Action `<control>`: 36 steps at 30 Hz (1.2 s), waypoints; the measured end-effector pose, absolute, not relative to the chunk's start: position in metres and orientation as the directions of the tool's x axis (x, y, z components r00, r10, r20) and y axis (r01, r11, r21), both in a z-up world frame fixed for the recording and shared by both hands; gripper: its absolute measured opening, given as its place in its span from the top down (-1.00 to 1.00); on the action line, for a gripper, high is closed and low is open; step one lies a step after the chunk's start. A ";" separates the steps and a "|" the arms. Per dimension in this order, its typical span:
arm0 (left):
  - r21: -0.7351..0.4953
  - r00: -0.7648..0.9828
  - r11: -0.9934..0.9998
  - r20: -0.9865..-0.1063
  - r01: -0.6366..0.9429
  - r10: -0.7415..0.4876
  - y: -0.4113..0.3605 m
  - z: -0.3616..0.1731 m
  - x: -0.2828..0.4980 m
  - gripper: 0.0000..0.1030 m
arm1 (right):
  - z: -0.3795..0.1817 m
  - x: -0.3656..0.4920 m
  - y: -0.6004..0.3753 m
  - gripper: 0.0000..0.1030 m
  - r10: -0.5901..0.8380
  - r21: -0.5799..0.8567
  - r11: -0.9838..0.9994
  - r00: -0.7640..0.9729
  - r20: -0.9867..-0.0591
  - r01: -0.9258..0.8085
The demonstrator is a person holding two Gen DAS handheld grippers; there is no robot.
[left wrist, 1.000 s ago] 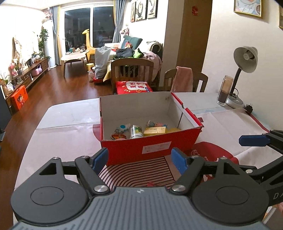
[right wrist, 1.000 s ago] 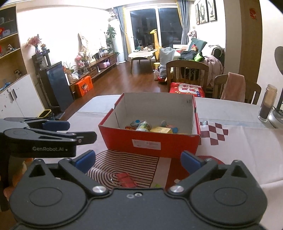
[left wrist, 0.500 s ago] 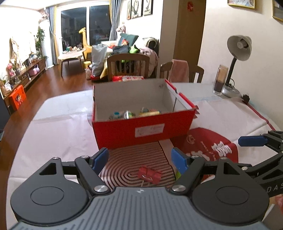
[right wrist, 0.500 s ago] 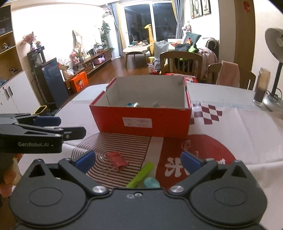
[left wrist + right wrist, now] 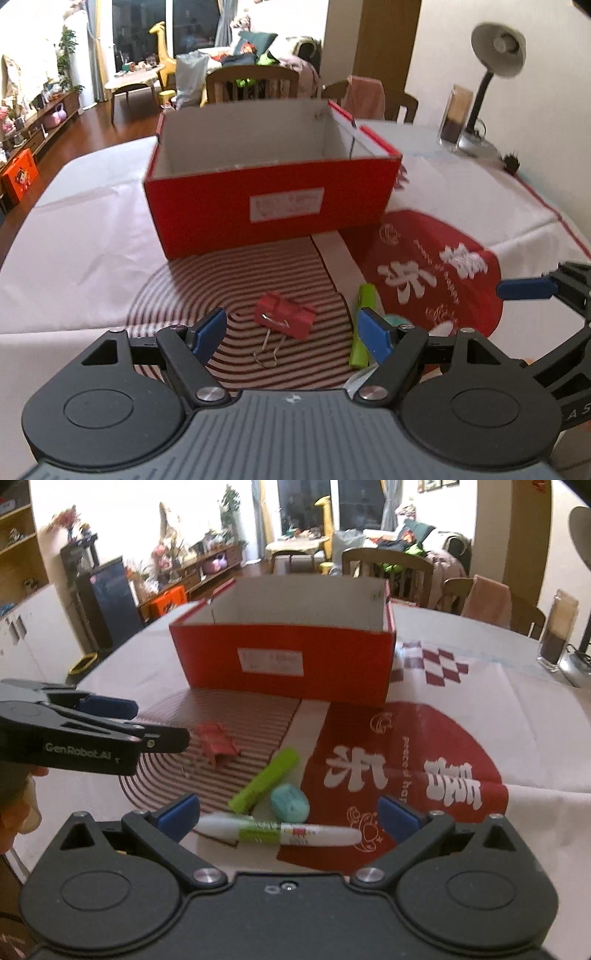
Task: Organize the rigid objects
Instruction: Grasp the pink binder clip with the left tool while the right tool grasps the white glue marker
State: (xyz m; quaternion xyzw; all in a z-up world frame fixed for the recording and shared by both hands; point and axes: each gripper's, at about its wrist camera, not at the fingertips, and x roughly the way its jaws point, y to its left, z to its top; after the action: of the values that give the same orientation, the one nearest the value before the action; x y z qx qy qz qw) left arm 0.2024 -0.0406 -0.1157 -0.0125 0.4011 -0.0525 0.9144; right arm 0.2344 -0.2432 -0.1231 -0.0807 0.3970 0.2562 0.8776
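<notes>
Ahead of you the red box (image 5: 269,192) stands open-topped on the table (image 5: 74,229), its near wall hiding whatever is inside. Far right, a desk lamp (image 5: 495,74) and a tall glass jar (image 5: 454,122) stand by the wall, well apart from the things to sort. Nothing lies between your tools and those things.

Your left tool (image 5: 291,334) hangs with its jaws wide apart and empty; the red binder clip (image 5: 286,319) lies on the striped mat between its fingers, apart from both pads, and the green marker (image 5: 364,321) lies just beside the right finger.

Your right tool (image 5: 288,818) is also spread wide, gripping nothing. The white marker (image 5: 277,830) lies crosswise between its fingertips, with the teal eraser (image 5: 290,801) just beyond, beside the green marker.
</notes>
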 end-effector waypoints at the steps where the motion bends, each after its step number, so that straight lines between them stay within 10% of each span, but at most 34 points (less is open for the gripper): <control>1: -0.053 0.669 0.995 -0.737 0.090 -0.100 -0.043 -0.120 0.204 -0.51 | -0.126 0.236 -0.244 -0.97 0.384 0.057 0.851 0.546 -0.744 -0.521; 36: -0.009 0.626 0.991 -0.775 0.136 -0.094 -0.041 -0.179 0.262 -0.51 | -0.171 0.248 -0.208 0.02 0.431 0.019 0.500 0.230 -0.873 -0.866</control>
State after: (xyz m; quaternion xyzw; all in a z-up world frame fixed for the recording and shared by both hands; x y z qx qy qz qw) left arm 0.2623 -0.0412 -0.1786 0.0250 0.4279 -0.0638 0.9012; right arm 0.2476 -0.2079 -0.1709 -0.2460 0.4422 0.4355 0.7446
